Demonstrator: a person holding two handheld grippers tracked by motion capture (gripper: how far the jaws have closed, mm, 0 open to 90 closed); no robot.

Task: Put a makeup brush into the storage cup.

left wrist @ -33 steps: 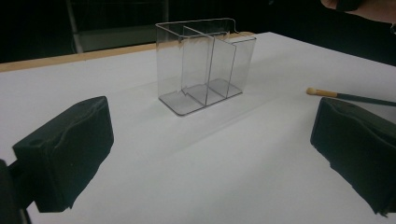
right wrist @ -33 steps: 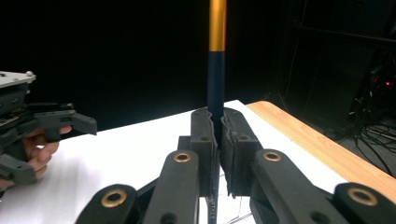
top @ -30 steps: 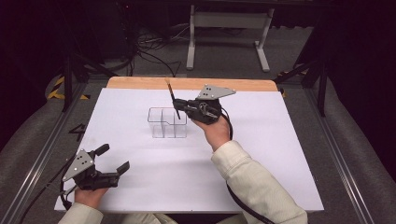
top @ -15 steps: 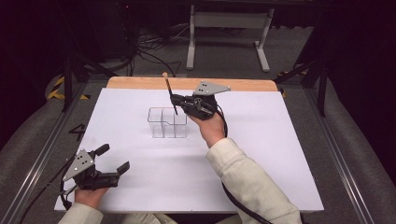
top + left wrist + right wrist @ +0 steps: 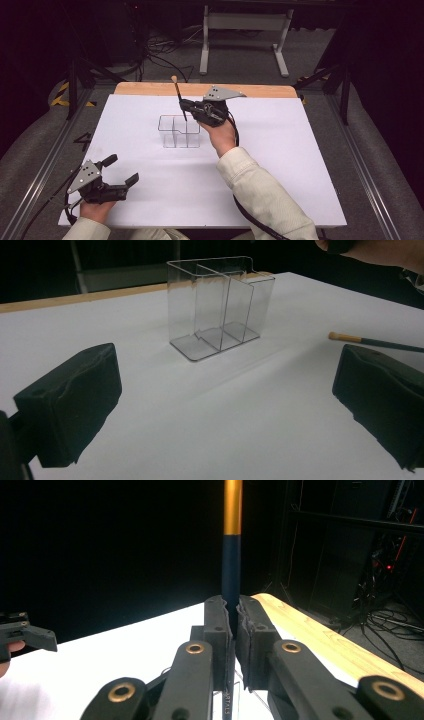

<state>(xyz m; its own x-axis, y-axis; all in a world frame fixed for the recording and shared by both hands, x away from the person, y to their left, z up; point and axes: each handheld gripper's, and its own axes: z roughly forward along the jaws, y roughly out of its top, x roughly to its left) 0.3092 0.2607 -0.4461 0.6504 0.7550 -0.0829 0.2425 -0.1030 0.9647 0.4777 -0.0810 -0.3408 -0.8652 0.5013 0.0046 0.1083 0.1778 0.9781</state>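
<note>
R gripper (image 5: 184, 107) clamped on pencil (image 5: 177, 95) above clear holder (image 5: 179, 131); tilted tip could hit divider, tipping it. L gripper (image 5: 121, 170) open.

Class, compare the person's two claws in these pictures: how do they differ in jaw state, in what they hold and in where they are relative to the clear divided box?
The right claw is shut on a dark blue, gold-banded brush; the left claw stands open with nothing between its jaws. The right claw is raised over the clear plastic divided box, brush upright; the left claw sits low near the white table's front left corner, apart from the box. Both are black, two-jawed and hand-held.
</note>
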